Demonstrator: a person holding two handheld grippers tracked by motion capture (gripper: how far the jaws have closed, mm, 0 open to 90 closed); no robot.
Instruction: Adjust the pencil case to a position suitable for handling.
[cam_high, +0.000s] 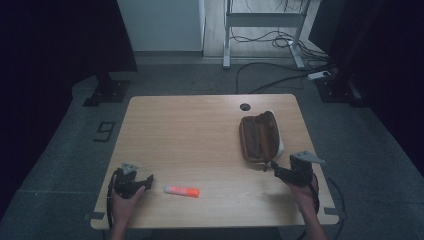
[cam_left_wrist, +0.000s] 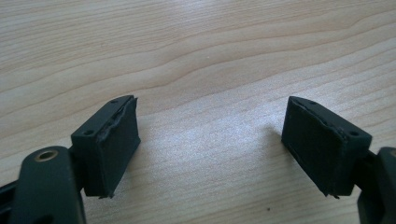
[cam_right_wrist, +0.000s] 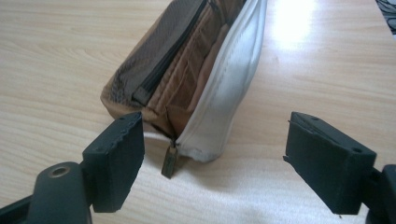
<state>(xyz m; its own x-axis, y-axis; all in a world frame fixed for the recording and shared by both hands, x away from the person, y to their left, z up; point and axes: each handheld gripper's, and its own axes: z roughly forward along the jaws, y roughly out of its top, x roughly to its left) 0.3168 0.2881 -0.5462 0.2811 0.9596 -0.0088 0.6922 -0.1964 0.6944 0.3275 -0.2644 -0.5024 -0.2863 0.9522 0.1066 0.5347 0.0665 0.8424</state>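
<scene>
You are holding the left claw (cam_high: 148, 180) at the lower left of the high view, low over the desk (cam_high: 200, 135). Its jaws are standing wide apart and are gripping nothing; in the left gripper view the left claw (cam_left_wrist: 210, 149) is looking down on bare wood grain between the two pads.

An orange tube (cam_high: 182, 190) is lying flat on the desk just to the right of that claw, in the lower middle of the high view. It is lying lengthwise, left to right, apart from the jaws and untouched.

You are holding the right claw (cam_high: 272, 167) at the lower right of the high view, pointing toward the near end of a brown pouch (cam_high: 260, 137). Its jaws are also standing wide and are holding nothing. In the right gripper view the right claw (cam_right_wrist: 212, 158) is sitting just short of the pouch (cam_right_wrist: 182, 70), which is filling the upper middle of the frame. The pouch is lying open along its zip, showing brown inner pockets and a pale lining on the right-hand side. A small metal zip pull (cam_right_wrist: 169, 161) is hanging at the near corner, between the two jaws but closer to the left one; I cannot tell whether it is touching that pad.

The pouch is lying in the right half of the desk, lengthwise away from you, well apart from the tube.
</scene>
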